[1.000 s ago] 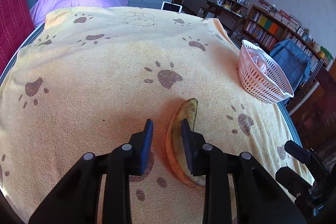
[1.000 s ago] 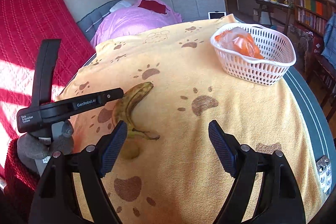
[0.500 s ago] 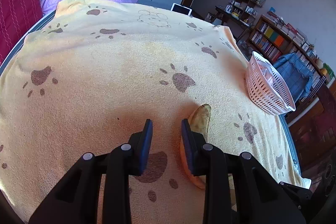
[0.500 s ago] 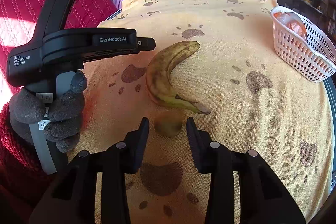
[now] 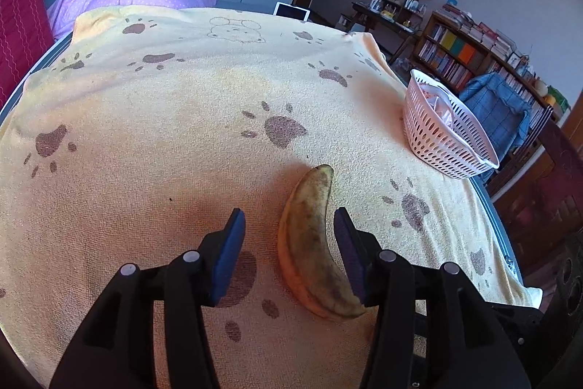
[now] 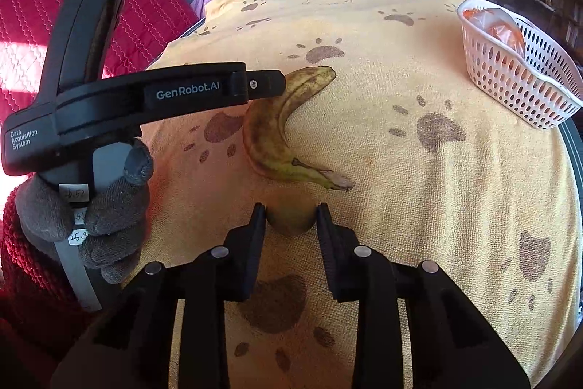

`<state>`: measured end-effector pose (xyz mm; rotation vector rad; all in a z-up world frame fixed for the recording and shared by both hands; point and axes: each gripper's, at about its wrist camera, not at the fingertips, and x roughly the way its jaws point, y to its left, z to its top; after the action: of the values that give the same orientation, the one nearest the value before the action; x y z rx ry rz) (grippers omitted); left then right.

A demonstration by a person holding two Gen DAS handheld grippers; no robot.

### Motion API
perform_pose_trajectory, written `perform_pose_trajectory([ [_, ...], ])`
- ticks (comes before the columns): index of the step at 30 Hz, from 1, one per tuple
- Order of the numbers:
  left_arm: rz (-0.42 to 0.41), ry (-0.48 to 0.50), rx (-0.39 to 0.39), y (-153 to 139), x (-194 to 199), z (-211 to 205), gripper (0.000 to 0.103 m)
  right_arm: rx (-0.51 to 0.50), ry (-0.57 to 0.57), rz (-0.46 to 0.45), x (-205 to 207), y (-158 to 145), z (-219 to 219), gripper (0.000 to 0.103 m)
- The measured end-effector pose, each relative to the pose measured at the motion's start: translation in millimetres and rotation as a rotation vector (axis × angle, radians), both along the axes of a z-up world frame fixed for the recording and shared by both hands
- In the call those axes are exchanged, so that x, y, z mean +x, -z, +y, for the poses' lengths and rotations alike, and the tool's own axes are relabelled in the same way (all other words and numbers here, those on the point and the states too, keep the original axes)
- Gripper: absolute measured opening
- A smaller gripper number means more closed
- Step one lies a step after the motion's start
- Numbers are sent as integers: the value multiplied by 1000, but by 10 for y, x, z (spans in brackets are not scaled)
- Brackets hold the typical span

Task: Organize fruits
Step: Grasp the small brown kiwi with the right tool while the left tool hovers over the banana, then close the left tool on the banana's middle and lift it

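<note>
While the right gripper [image 6: 289,219] pinches the small round fruit [image 6: 290,219] near the towel's [image 6: 455,225] near edge, the left gripper [image 5: 288,243], jaws just opened, straddles the soft overripe banana [image 5: 309,243], best held gently mid-body.

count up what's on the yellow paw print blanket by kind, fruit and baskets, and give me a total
Bananas: 1, banana
Small round greenish fruits: 1, round fruit
White baskets: 1, basket, with an orange-filled plastic bag inside
Total: 3

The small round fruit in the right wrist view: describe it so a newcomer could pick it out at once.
On the yellow paw-print blanket, find the spotted banana. Just below its stem end sits the small round greenish-brown fruit, pinched between the right tool pads. Unlike the long curved banana, it is ball-shaped and smaller.
</note>
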<state>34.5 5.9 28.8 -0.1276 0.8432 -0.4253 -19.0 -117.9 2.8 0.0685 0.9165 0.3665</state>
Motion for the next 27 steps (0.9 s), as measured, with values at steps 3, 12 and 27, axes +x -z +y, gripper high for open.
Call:
perform_pose_trajectory([
  [3, -1, 16, 31, 24, -15, -89, 51, 14, 15, -5, -19, -13, -60, 30],
  [12, 31, -26, 83, 123, 57, -31, 59, 51, 33, -23, -68, -55, -167, 30],
  [27, -19, -75, 114, 13, -108, 302, 63, 92, 49, -37, -145, -100, -307, 30],
])
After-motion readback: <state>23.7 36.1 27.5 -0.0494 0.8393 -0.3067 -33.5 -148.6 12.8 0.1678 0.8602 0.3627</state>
